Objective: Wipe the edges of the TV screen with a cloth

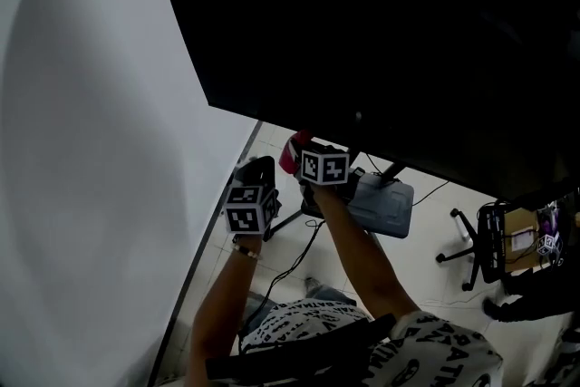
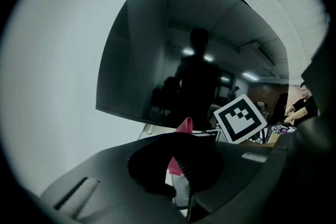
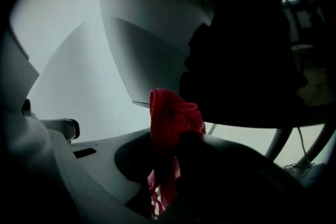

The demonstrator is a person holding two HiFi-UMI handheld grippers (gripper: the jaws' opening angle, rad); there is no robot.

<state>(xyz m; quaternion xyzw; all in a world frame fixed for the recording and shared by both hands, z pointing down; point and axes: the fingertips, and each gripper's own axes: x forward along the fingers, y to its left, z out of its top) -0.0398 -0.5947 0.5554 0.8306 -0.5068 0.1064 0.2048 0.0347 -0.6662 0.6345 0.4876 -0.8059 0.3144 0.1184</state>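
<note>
Leftward, the left tool (image 2: 178, 171) is held low, jaws slightly parted and empty, apparently idle. Rightward, the red cloth (image 3: 170, 118) is pinched in the right tool (image 3: 176, 168) just below the TV screen (image 1: 408, 41), seemingly positioned for wiping its lower edge.

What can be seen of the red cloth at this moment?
The red cloth looks like soft fabric, crumpled into an upright wad, with a paler pattern at its lower end. The right gripper is shut on it, and the cloth's top sticks up past the jaws. In the head view it sits just below the lower left corner of the TV screen, close to the white wall. Whether it touches the screen's edge cannot be told.
</note>
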